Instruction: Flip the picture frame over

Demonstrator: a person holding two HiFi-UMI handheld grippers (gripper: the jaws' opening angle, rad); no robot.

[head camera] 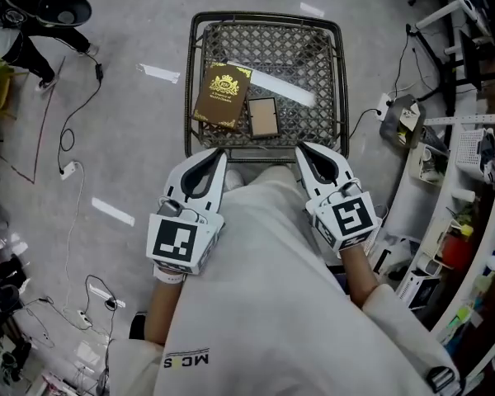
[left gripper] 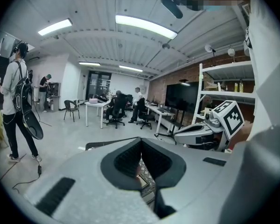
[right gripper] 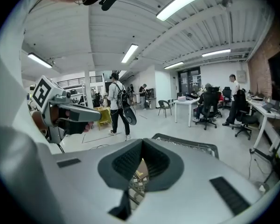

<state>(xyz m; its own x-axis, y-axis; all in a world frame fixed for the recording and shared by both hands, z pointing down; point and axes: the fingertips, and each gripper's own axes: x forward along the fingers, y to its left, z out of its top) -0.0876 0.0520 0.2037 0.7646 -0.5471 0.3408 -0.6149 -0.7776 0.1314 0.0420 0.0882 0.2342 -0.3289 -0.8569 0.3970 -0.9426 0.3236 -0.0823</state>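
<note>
Frame [head camera: 263, 117] flat in basket [head camera: 264, 16], 3 o'clock of book [head camera: 223, 95]. Left gripper [head camera: 217, 153] and right gripper [head camera: 302, 148] closed tight, empty, hovering at basket's 6 o'clock rim. Plain brown side up: fits awaiting flip or already flipped; can't tell.

In the head view the shirt [head camera: 264, 246] and the tips of the left gripper [head camera: 219, 153] and the right gripper [head camera: 302, 148] cover the near rim of the basket [head camera: 196, 73]. The gold print on the book [head camera: 223, 96] is too small to read, and I cannot tell which face of the frame [head camera: 263, 117] is up. In each gripper view the gripper's own body hides nearly all the basket, and only a bit of mesh [left gripper: 143, 177] shows below the jaws.
</note>
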